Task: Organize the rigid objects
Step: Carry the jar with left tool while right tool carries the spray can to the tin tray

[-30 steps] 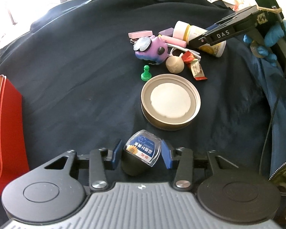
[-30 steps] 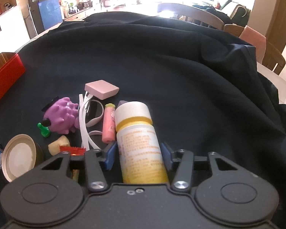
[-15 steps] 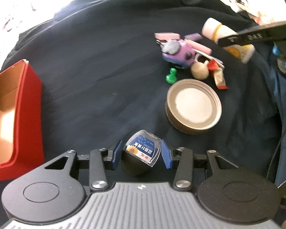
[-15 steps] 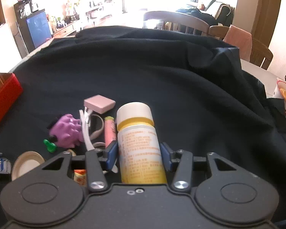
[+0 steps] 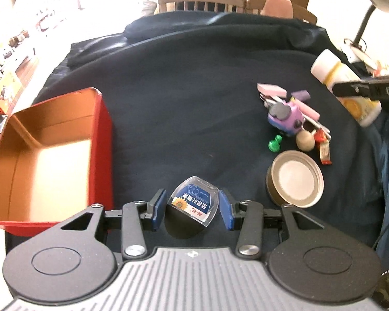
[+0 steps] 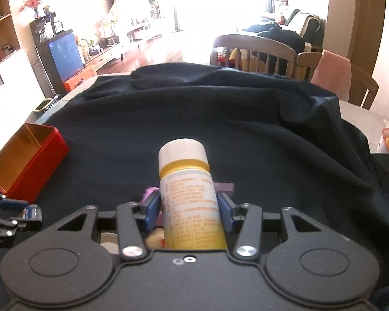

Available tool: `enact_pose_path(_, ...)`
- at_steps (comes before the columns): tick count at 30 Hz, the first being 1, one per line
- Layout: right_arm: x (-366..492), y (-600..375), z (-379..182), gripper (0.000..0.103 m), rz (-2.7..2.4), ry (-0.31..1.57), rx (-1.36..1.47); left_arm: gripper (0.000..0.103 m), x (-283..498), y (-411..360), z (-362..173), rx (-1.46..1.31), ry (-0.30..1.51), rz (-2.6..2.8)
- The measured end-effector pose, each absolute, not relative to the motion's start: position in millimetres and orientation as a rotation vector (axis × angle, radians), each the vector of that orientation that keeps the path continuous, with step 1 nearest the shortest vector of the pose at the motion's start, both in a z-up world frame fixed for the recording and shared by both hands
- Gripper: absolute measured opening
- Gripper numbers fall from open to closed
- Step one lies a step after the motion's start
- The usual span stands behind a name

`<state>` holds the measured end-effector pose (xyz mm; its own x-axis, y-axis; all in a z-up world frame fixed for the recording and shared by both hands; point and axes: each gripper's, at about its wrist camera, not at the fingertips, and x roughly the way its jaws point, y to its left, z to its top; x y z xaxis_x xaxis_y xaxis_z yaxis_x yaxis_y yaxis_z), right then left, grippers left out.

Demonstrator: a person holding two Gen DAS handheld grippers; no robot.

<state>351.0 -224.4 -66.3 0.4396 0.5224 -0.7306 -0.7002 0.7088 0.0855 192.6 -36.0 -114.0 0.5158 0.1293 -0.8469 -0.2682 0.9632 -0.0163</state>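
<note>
My left gripper (image 5: 192, 208) is clamped on a small clear-topped case (image 5: 193, 203) with a blue label, held above the dark cloth (image 5: 194, 90) covering the bench. My right gripper (image 6: 189, 211) is clamped on a white-capped yellow bottle (image 6: 188, 189), lifted over the pile of toys (image 5: 287, 116). The red box (image 5: 49, 153) sits open to my left, its gold inside bare where I can see it. A round tin lid (image 5: 295, 178) lies just right of the case.

Bare dark cloth (image 5: 194, 98) lies open between the red box (image 5: 101, 119) and the toy clutter (image 5: 293, 121).
</note>
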Motion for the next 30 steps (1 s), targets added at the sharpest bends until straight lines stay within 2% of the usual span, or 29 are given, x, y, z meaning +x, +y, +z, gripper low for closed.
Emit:
enact_pose_path(14, 275, -149, -35, 0.047, 0.742, 0.831, -0.223, 0.043, 168, 32, -72, -0.189, 0.932, 0.152)
enact_pose_path(30, 219, -17, -42, 0.047, 0.865, 0.855, -0.3, 0.043, 149, 147, -70, -0.248, 0.896, 0.261)
